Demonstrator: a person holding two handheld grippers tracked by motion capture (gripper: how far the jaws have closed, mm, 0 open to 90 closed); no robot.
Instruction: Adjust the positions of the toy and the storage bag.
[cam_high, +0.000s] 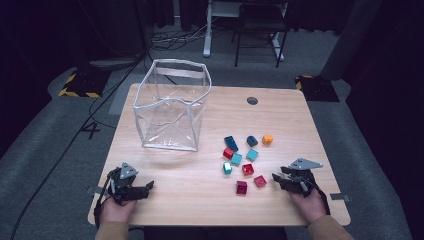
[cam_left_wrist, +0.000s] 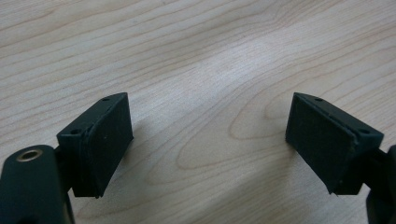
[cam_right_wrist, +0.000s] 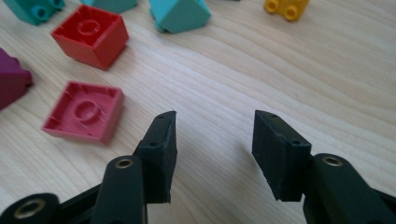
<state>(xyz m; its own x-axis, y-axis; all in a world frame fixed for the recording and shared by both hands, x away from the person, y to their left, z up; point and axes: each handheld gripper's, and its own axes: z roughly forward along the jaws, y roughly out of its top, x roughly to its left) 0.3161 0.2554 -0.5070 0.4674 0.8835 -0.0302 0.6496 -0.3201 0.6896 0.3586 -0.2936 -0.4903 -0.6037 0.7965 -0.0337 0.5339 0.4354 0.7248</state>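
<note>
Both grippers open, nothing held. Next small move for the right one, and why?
Probably ease the right gripper forward and left to straddle the nearest block, the pink-red one lying hollow side up. Its jaws stand open on bare table, and that block sits just beside them. The clear bag stands open for it.

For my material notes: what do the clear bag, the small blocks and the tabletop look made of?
Clear bag: soft transparent plastic, probably vinyl; creased glossy walls, white trim. Blocks: moulded hard plastic; studs, hollow undersides, slight sheen. Table: pale wood-grain, possibly laminate; matte.
</note>
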